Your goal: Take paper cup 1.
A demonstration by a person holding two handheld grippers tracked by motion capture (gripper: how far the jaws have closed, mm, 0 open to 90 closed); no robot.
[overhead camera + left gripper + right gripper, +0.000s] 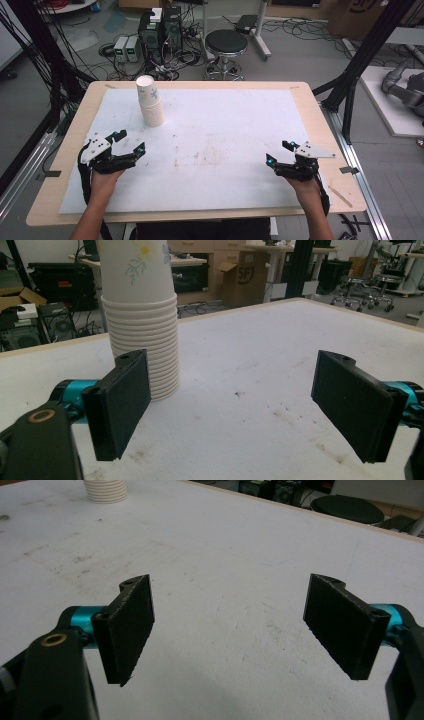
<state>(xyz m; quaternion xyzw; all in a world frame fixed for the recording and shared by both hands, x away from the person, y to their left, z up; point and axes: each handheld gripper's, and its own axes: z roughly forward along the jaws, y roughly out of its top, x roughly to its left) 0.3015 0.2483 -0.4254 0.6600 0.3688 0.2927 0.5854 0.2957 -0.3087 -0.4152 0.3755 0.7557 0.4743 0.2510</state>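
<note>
A stack of white paper cups [149, 101], upside down with a flower print on the top one, stands on the white mat at the back left. In the left gripper view the stack of cups [142, 320] rises just beyond the left jaw. My left gripper [131, 140] is open near the mat's left side, a short way in front of the stack, holding nothing. My right gripper [278, 152] is open at the right side of the mat with nothing between its jaws. The stack's base [105, 490] shows far off at the top left of the right gripper view.
The white mat [210, 150] covers most of the wooden table [320, 120] and bears faint brown stains in the middle. Behind the table stand a black stool [226, 45], computer boxes and cables on the floor. Black frame posts flank both sides.
</note>
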